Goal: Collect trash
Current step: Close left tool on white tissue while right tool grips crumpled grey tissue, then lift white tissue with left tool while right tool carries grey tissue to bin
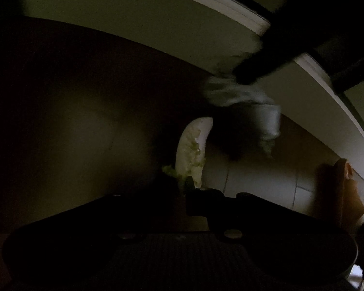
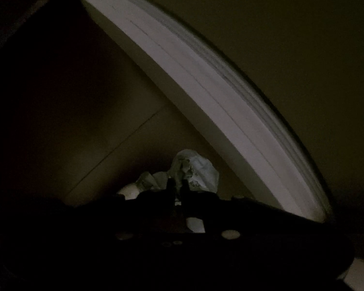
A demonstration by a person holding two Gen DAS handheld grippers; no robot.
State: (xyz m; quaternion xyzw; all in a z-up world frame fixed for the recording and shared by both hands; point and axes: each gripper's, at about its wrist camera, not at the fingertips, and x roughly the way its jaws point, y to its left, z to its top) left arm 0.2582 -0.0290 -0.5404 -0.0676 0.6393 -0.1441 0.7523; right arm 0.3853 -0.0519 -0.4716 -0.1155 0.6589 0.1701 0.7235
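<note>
both views are very dark. in the left wrist view, a dark brown surface [image 1: 85, 111] is seen across the left and middle, too dim to be identified. near the centre, the left claw [image 1: 189, 189] is closed on the edge of a white plate [image 1: 191, 145], which is held on edge and is smeared with green food scraps [image 1: 194, 155]. just right of the plate, a crumpled grey-white paper [image 1: 250, 101] is gripped by the right claw [image 1: 240, 75], which enters as a blurred dark shape from the upper right. a pale tiled floor [image 1: 259, 189] is seen below, and a brown object [image 1: 342, 189], too blurred to be named, stands at the far right. in the right wrist view, the dark surface fills the left; at the lower centre the same crumpled paper [image 2: 194, 169] is pinched between the nearly closed fingers of the right claw [image 2: 178, 189]. a white baseboard [image 2: 206, 92] curves across to the right.
</note>
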